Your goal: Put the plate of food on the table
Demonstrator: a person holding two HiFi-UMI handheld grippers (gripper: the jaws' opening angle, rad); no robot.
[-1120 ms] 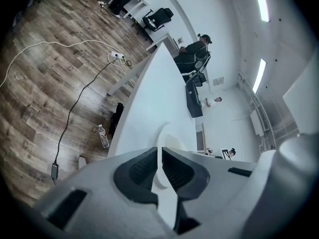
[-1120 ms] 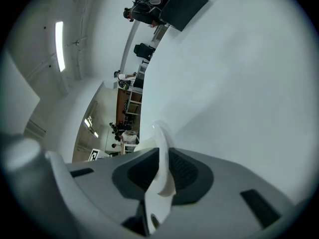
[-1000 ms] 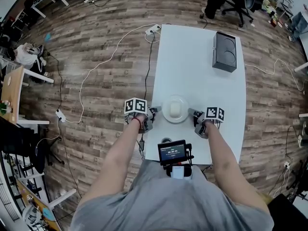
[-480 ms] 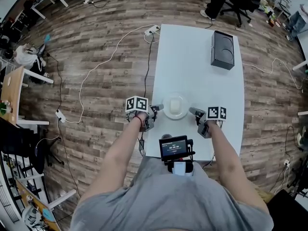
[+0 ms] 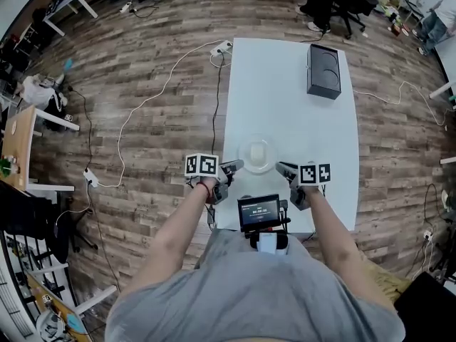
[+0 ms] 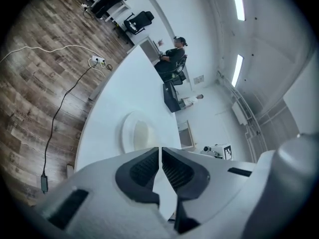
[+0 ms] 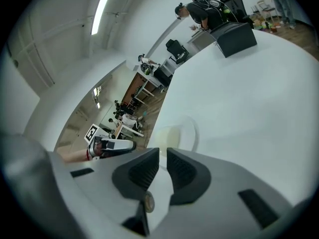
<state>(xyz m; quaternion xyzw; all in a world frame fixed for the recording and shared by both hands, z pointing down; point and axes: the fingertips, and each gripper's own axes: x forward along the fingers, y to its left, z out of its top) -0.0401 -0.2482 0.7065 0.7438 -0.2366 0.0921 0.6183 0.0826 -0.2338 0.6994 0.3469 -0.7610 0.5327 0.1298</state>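
A white plate [image 5: 257,154] with a pale block of food rests on the white table [image 5: 313,130], near its front end. My left gripper [image 5: 236,166] hovers just off the plate's left rim, jaws shut on nothing. My right gripper [image 5: 282,167] sits just off the right rim, its jaws together but for a narrow slit, also empty. In the left gripper view the plate [image 6: 137,133] lies beyond the closed jaws [image 6: 160,149]. The right gripper view shows the plate [image 7: 174,133] past its jaws [image 7: 163,152], with the left gripper [image 7: 118,145] across from it.
A black box [image 5: 323,70] stands at the table's far right. A white cable and power strip [image 5: 222,47] lie on the wooden floor to the left. Office chairs and a person are beyond the far end. A chest-mounted screen [image 5: 259,211] sits below the grippers.
Both grippers have drawn back slightly from the plate's sides toward the table's front edge. The plate stays where it was on the table.
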